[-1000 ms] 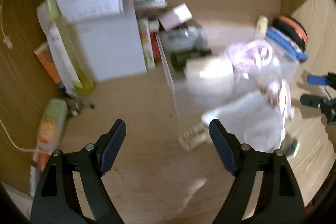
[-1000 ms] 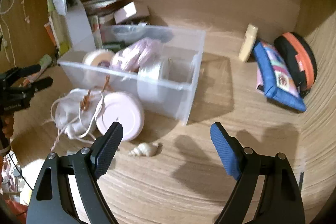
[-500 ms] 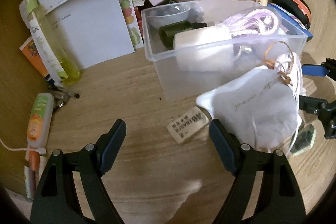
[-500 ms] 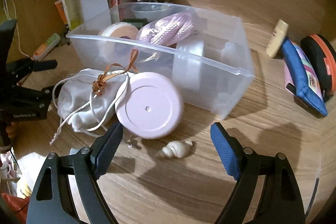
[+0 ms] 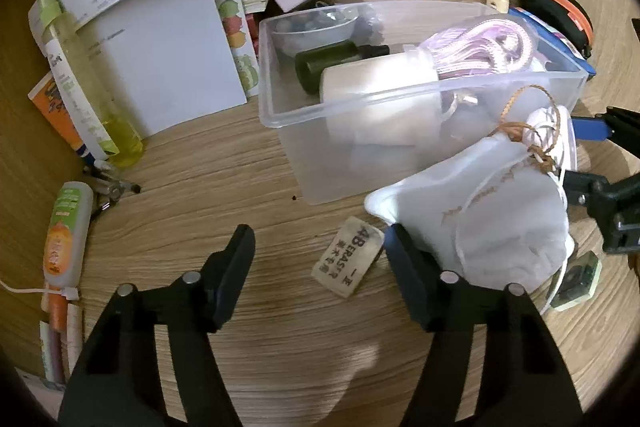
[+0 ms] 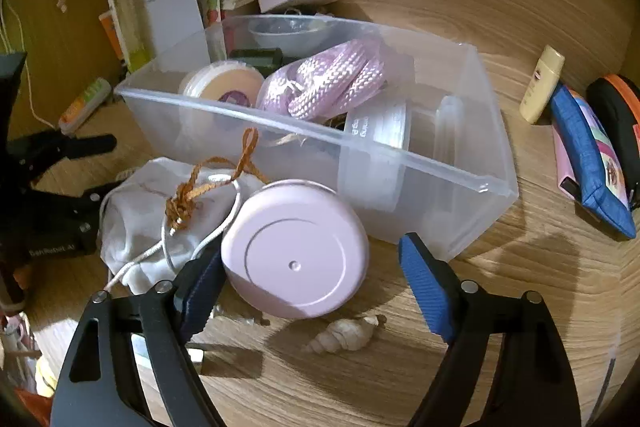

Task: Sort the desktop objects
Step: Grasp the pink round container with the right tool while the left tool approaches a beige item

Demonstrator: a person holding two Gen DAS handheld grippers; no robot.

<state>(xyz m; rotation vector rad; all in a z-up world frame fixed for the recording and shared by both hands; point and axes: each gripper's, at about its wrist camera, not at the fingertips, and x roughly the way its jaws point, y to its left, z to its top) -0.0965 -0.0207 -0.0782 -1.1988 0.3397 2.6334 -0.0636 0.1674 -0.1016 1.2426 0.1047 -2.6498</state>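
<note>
A grey eraser (image 5: pixel 348 261) printed "4B ERASER" lies flat on the wooden desk. My left gripper (image 5: pixel 320 259) is over it with jaws closing. The eraser lies between them, close to the right finger, and the left finger stands apart from it. A pink round tin (image 6: pixel 296 255) leans on its side against the clear plastic bin (image 6: pixel 492 187). My right gripper (image 6: pixel 312 287) has jaws closing with the tin between them. The left finger is close beside the tin and the right finger is clear of it. A white drawstring pouch (image 5: pixel 500 219) rests beside the tin.
The bin (image 5: pixel 280 115) holds tape rolls, pink rope and a dark bottle. A seashell (image 6: pixel 344 337) lies in front of the tin. A yellow bottle (image 5: pixel 80 87), a white file box (image 5: pixel 168 59) and an orange-label tube (image 5: pixel 64 227) stand left. A blue pouch (image 6: pixel 592 163) lies right.
Both grippers came nearer to the desk and the bin. The left jaws narrowed around the eraser. The pink tin now sits between the right fingers.
</note>
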